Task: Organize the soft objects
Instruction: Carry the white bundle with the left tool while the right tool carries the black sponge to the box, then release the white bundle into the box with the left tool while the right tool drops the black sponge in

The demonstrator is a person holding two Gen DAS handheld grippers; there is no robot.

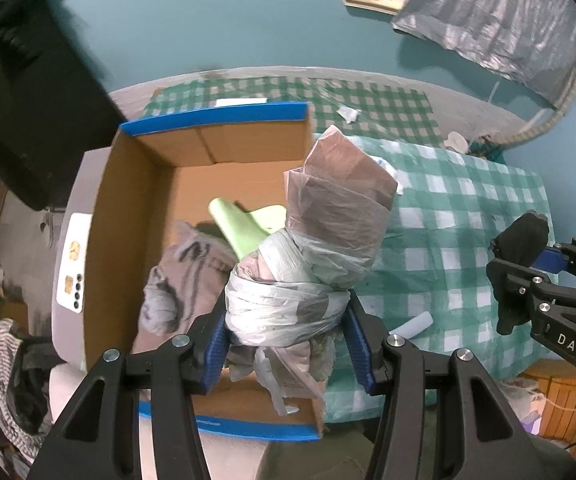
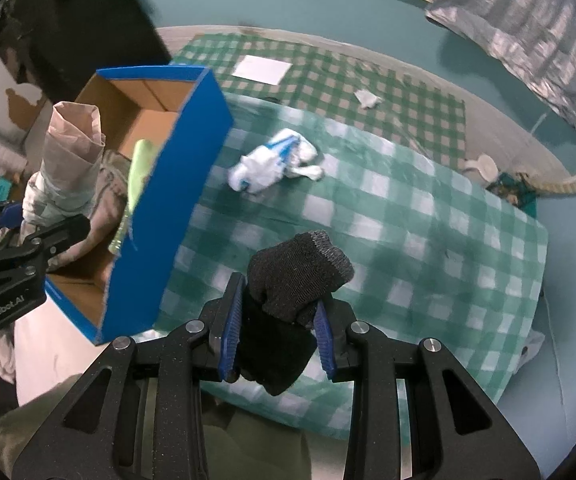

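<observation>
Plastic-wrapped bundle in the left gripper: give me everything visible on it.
The plastic-wrapped bundle is a soft roll of thin, crinkled bags: brownish translucent film at its open upper end, grey-white film wound tightly around its lower half, loose tails hanging below. It stands roughly upright, tilted slightly. The left gripper is clamped on its lower wound part, blue fingers pressing both sides. It hangs over the right edge of the cardboard box, apparently touching nothing else.

Dim, bluish indoor light; soft, faint shadows. Strong fisheye bending and black vignette at corners. Motion blur on cardboard box [image 2: 160, 200] and dark upper-left shape [image 1: 28, 92]; centre moderately sharp. No glare.
</observation>
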